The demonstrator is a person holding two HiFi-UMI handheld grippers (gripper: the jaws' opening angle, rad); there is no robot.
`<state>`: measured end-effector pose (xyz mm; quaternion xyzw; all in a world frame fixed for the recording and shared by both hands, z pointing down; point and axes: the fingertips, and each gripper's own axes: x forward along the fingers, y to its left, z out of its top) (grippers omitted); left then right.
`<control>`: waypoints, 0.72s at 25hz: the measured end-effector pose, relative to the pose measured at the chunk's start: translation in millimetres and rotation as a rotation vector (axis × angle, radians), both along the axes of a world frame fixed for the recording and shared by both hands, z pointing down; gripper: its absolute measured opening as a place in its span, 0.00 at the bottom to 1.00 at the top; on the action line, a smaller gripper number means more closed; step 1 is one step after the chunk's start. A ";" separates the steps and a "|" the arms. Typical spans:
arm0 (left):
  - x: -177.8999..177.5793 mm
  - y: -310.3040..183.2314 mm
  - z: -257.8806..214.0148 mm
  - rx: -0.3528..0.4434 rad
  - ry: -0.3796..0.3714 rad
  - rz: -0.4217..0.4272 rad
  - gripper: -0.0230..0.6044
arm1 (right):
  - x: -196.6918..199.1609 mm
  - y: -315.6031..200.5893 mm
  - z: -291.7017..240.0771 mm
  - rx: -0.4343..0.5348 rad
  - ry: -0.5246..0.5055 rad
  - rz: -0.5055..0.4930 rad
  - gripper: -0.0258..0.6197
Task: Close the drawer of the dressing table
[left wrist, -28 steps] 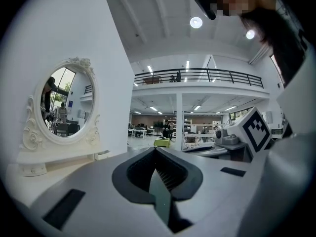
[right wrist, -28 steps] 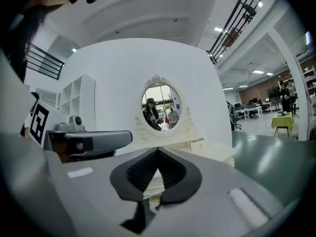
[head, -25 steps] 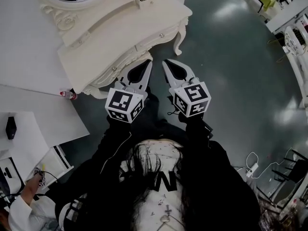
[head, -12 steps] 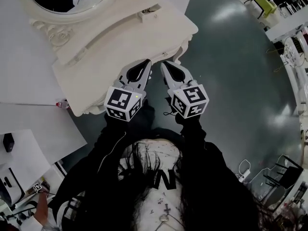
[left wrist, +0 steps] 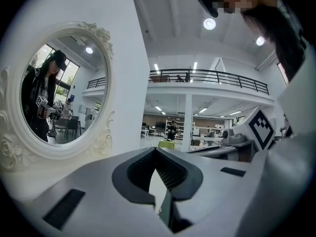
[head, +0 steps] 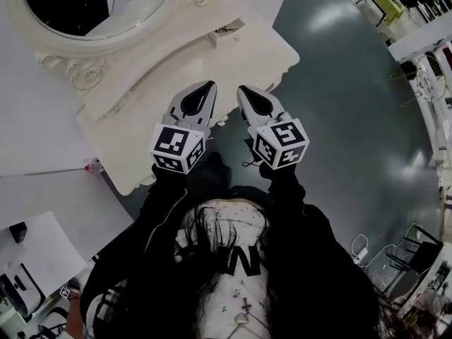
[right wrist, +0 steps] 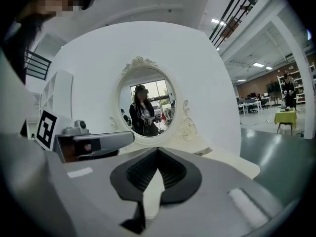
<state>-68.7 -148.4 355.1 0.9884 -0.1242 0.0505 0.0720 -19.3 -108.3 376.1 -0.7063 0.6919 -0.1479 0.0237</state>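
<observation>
Drawer not visible as such in any view. By judgement it sits under the front overhang of the cream dressing table [head: 233, 55], below the gripper tips, so open or shut can't be told. Front edge of the tabletop runs lower left to upper right in head view, oval mirror [head: 92, 6] at the back. The drawer's long axis would follow that edge, and the push goes away from the person, toward the mirror. Left gripper [head: 209, 85] has its tips over the tabletop and looks the nearer. Right gripper [head: 244, 90] is just beside it, with its tips about at the edge. Both sets of jaws are clenched tip to tip with nothing between them, and only cream tabletop shows through the pad gap in each gripper view. Dark floor [head: 353, 119] to the right.
</observation>
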 end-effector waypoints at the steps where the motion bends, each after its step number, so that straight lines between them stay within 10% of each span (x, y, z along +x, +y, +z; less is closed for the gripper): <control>1: 0.7 -8.0 0.9 -0.002 0.000 0.000 0.03 | 1.0 -6.9 0.9 -0.003 0.000 0.003 0.05; 18: 50.5 -65.2 10.8 -0.013 -0.011 -0.028 0.03 | 60.2 -62.4 13.0 -0.034 -0.007 -0.011 0.05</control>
